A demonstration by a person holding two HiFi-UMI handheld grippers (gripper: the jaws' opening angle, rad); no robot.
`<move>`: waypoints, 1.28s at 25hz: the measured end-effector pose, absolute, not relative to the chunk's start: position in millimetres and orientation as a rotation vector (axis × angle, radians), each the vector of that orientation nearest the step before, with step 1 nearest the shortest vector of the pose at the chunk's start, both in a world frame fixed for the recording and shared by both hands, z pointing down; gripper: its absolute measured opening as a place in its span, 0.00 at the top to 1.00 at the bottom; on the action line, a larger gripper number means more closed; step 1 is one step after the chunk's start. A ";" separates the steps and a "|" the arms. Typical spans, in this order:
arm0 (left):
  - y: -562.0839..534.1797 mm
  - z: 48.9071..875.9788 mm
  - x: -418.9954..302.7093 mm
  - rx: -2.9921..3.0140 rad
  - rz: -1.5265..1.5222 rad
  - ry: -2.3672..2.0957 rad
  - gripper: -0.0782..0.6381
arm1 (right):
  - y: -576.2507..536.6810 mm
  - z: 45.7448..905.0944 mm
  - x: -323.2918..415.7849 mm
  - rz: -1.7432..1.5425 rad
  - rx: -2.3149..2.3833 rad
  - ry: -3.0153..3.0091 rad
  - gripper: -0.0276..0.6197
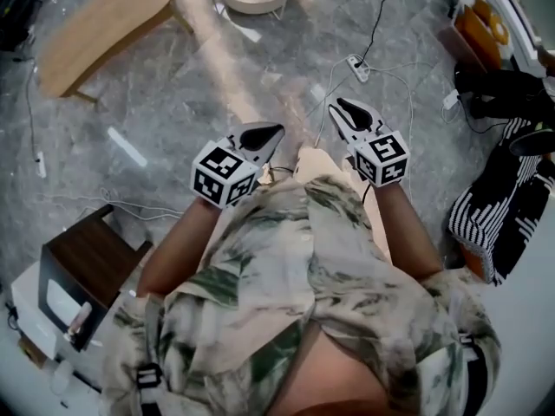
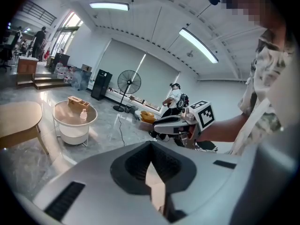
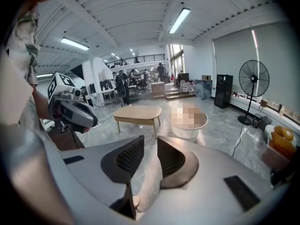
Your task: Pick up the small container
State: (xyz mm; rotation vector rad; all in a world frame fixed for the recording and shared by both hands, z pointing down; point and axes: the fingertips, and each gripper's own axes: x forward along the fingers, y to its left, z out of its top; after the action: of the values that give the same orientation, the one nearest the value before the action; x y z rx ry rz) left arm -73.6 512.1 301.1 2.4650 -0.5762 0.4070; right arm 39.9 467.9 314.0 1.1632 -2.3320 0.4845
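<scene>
Nearest the body: left gripper [image 1: 269, 135], jaws closed tip to tip, nothing between them; right gripper [image 1: 343, 107], jaws parted with a clear gap, likewise empty. Both are held out in front of the patterned shirt [image 1: 303, 267], pointing forward over a grey marbled floor [image 1: 173, 102].

Mid-distance: white power strip [image 1: 357, 66] with trailing cables, ahead of the right gripper; oval wooden table [image 1: 104, 24], off to the left.

Farthest: round white tray table [image 2: 72, 134], well apart from both grippers. On it are a wooden box [image 2: 75, 101] and, near it, a small pale bottle [image 2: 83, 115], standing upright. This is judged to be the small container; it is too small to tell more.

Bearing: the tray table lies ahead and slightly left. The left gripper is nearer by line, but only the right has its jaws ready to take anything. The approach likely calls for closing the distance first, then a grasp from the side across the upright body.
</scene>
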 end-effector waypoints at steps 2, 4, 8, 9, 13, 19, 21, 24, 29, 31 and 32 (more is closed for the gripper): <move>497.8 305.9 -70.0 2.451 0.401 -0.596 0.86 | 449.5 316.2 43.5 0.480 1.150 -2.343 0.79; 481.4 312.3 -64.2 2.440 0.409 -0.616 0.86 | 429.8 321.1 48.6 0.479 1.132 -2.359 0.80; 434.3 316.5 -41.1 2.410 0.417 -0.680 0.86 | 379.8 329.7 69.3 0.487 1.078 -2.395 0.80; 420.8 316.3 -32.7 2.401 0.418 -0.699 0.86 | 365.3 330.8 76.2 0.487 1.059 -2.405 0.80; 368.8 311.0 8.3 2.377 0.415 -0.753 0.86 | 308.1 333.2 106.6 0.481 0.979 -2.439 0.80; 307.1 307.9 63.4 2.346 0.423 -0.809 0.86 | 241.5 343.0 144.0 0.472 0.867 -2.470 0.80; 290.4 309.8 75.4 2.336 0.429 -0.823 0.86 | 222.8 348.4 151.5 0.474 0.839 -2.478 0.80; 269.7 312.6 88.4 2.316 0.429 -0.853 0.86 | 200.0 357.0 158.6 0.482 0.794 -2.489 0.80; 242.0 318.0 94.6 2.283 0.411 -0.907 0.86 | 168.8 366.3 158.4 0.473 0.736 -2.505 0.80; 232.3 319.7 92.6 2.277 0.408 -0.908 0.86 | 156.1 369.2 154.9 0.474 0.731 -2.505 0.80; 227.4 320.6 90.9 2.274 0.406 -0.906 0.86 | 149.7 370.7 152.8 0.476 0.732 -2.503 0.80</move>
State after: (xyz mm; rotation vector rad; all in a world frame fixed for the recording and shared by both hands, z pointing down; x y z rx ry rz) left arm 90.9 227.4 320.6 2.2744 -0.9063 0.4063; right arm 152.8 149.7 370.7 0.7320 -2.5028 0.4765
